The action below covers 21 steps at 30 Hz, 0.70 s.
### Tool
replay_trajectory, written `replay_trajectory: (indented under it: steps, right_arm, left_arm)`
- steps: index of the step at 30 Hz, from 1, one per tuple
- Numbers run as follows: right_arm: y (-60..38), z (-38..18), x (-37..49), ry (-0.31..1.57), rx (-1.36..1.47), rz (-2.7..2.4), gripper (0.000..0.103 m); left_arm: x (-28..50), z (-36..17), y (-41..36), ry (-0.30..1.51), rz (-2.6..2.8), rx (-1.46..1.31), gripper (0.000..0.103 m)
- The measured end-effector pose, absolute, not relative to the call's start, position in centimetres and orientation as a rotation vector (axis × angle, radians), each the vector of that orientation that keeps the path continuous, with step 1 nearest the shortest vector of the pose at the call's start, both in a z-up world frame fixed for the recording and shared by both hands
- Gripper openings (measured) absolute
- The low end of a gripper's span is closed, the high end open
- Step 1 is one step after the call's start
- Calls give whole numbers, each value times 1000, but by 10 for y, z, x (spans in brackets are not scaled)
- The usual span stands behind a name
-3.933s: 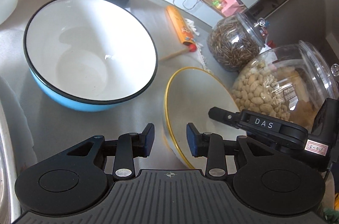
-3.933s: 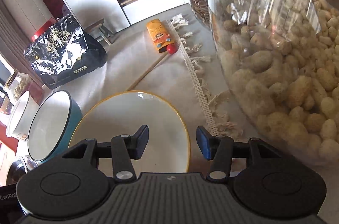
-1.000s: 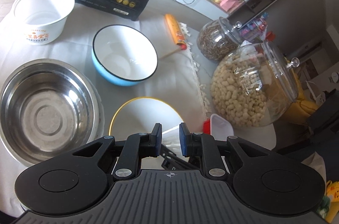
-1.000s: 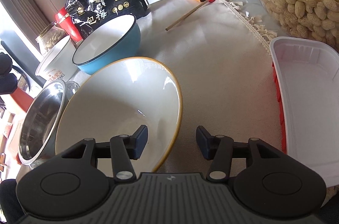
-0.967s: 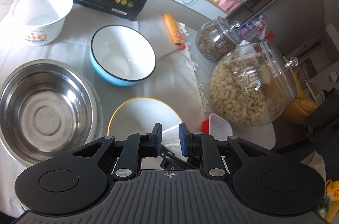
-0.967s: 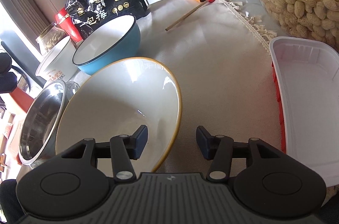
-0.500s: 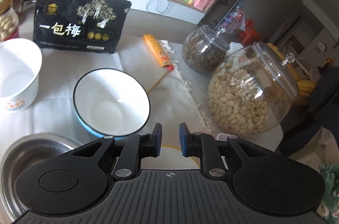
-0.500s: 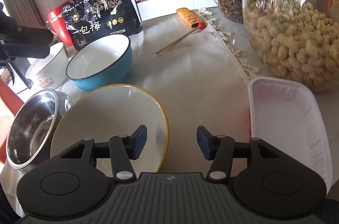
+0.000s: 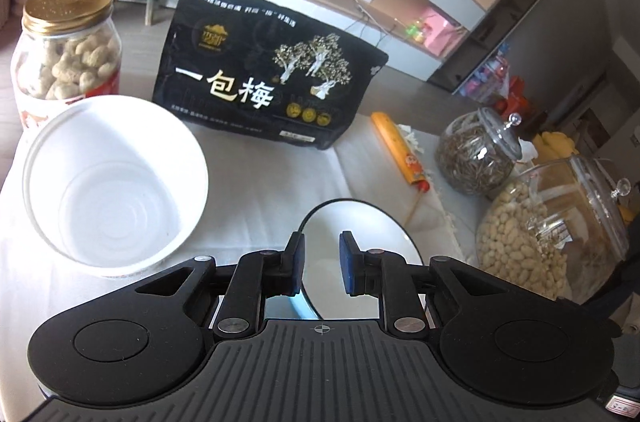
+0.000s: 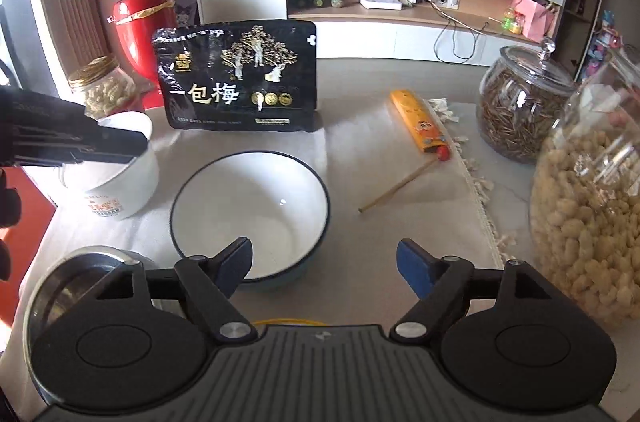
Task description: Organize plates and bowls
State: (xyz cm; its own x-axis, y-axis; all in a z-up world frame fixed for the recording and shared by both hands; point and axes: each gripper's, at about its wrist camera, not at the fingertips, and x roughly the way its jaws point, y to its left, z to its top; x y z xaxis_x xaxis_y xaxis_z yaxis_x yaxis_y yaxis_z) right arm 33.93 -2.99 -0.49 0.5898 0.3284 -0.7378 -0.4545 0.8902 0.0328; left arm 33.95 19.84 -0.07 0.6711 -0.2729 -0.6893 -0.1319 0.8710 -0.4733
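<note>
left gripper (image 9: 320,264): blue pads stand close together with a narrow gap, nothing between them, no contact with anything. in the left wrist view the gap frames the blue bowl (image 9: 356,254), lower centre of the frame, white inside with a dark rim, its near side hidden behind the gripper body. the white plastic tub (image 9: 114,178) sits at left centre, upright and empty. behind it, upper left, stands a peanut jar with a gold lid (image 9: 66,42). a black snack bag (image 9: 264,82) stands upright at upper centre.

right gripper (image 10: 324,264): its jaws have just been opening and now stand wide apart, nothing between them. in the right wrist view the blue bowl (image 10: 250,210) rests on the table cloth (image 10: 400,242) at centre frame, just beyond the left finger (image 10: 236,262). a thin yellow rim of the yellow-rimmed bowl (image 10: 290,322) shows at bottom centre, mostly hidden by the gripper body. the steel bowl (image 10: 56,282) lies at lower left, partly hidden. the left gripper's dark body (image 10: 68,138) reaches in from the left edge above the white tub (image 10: 116,178).

an orange packet (image 10: 418,126) with a wooden stick (image 10: 400,188) lies right of centre. a glass jar of seeds (image 10: 520,106) sits at upper right; a large glass jar of peanuts (image 10: 592,214) fills the right edge.
</note>
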Motion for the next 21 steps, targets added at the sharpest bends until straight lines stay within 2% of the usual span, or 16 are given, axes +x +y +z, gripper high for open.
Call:
replay_trajectory:
  steps: [3, 6, 15, 16, 18, 21]
  right_arm:
    - [-19, 0, 345, 844, -158, 505, 79]
    - [-15, 5, 350, 815, -195, 481, 79]
    - [-24, -30, 393, 957, -87, 406, 79]
    - [-22, -36, 398, 983, -69, 408, 78]
    - [-16, -48, 405, 1031, -50, 409, 66]
    - [-9, -62, 410, 1074, -43, 404, 60]
  left_arm:
    - [358, 0, 184, 916, -112, -439, 21]
    - [362, 5, 172, 895, -95, -312, 25]
    - [371, -27, 188, 952, -35, -355, 25]
    - [372, -31, 188, 961, -29, -353, 25]
    - [375, -39, 187, 976, -36, -361, 28]
    - [378, -51, 187, 996, -53, -416, 28]
